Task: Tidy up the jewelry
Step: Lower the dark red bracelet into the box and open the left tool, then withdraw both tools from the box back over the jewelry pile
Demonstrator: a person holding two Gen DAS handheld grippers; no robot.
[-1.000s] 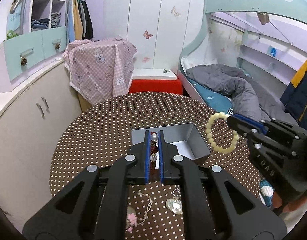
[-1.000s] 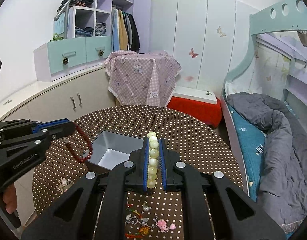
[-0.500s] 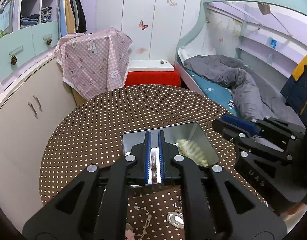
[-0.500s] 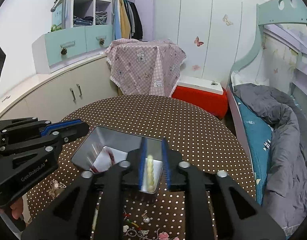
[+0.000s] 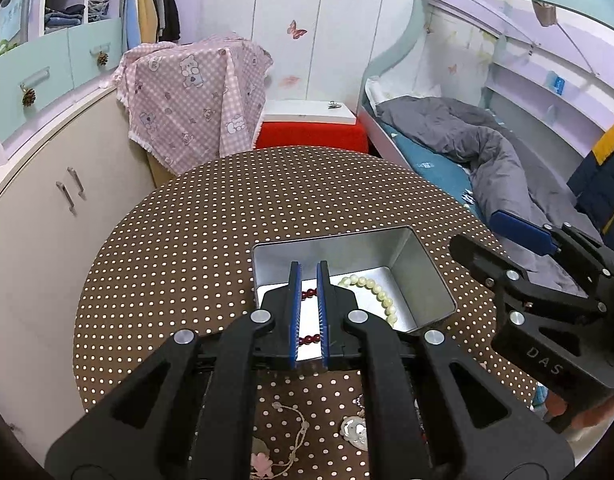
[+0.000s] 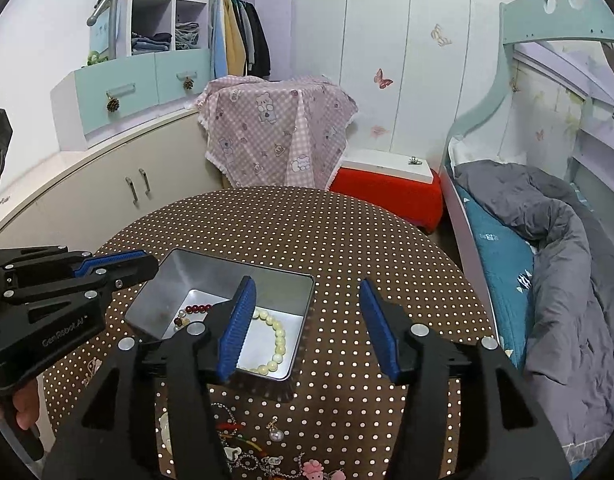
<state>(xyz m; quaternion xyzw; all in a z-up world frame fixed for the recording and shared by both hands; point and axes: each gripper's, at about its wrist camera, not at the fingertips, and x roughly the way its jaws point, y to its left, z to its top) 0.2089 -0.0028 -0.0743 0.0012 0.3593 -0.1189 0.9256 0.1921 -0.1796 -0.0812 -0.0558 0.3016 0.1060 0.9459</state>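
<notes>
A rectangular silver metal tin [image 5: 423, 276] is placed on the round table covered with a brown, white-dotted cloth [image 5: 211, 240]. Both bead bracelets are located inside the tin. The cream-coloured bead bracelet [image 6: 277, 340] is laid as a loop on the tin floor, towards the side nearer the bed. The dark red bead bracelet [image 6: 197, 309] is positioned in the opposite half of the tin.

The right gripper [image 6: 307, 320] is held above the near edge of the tin. Its jaws have just been opening and are now spread wide; nothing is gripped between the blue pads [image 6: 239, 328], and the cream bracelet is seen resting released below the left-hand pad.

The left gripper [image 5: 308, 312] is held over the tin with its blue-lined fingers [image 5: 294, 312] drawn almost together. Red beads [image 5: 309, 293] are visible in the narrow gap between them; whether the strand is pinched or merely lies on the floor behind the gap cannot be determined from either view.

Loose jewellery is left on the cloth in front of the tin: a pale cord necklace with a pink flower charm [image 5: 291, 432], a silver pendant [image 5: 353, 432] and a pearl earring [image 6: 275, 434].
</notes>
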